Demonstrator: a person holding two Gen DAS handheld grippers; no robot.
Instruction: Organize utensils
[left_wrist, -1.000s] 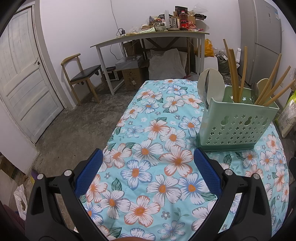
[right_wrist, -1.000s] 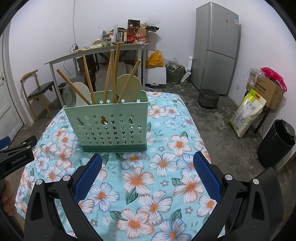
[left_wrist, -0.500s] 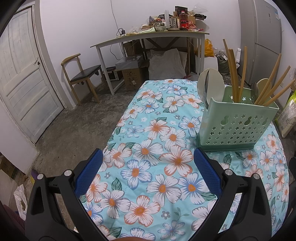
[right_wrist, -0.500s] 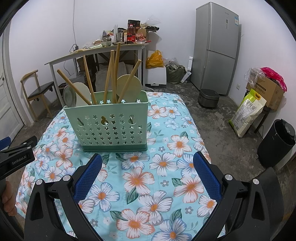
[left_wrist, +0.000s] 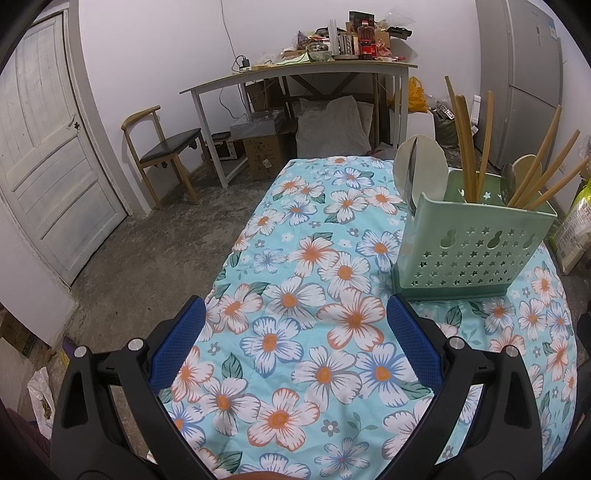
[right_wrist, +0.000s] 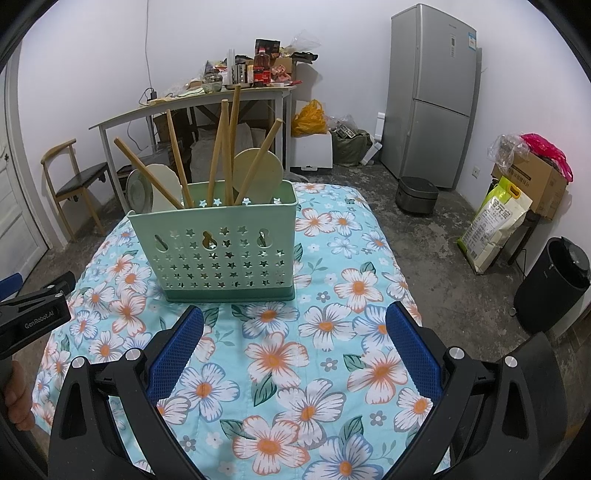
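Two grippers, both spread wide, nothing between the pads. Green utensil caddy (right_wrist: 218, 247) stands upright on the floral tablecloth (right_wrist: 321, 354), dead ahead of the right gripper (right_wrist: 293, 347), nearer to it; ahead and rightward of the left gripper (left_wrist: 295, 343). Wooden handles (right_wrist: 221, 147) lean upward, fanned. Caddy's compartments hidden; no loose utensils visible on the cloth.

My left wrist view looks down the table from its left. My right view faces the utensil holder (right_wrist: 218, 247) squarely, nearer. Both share it.
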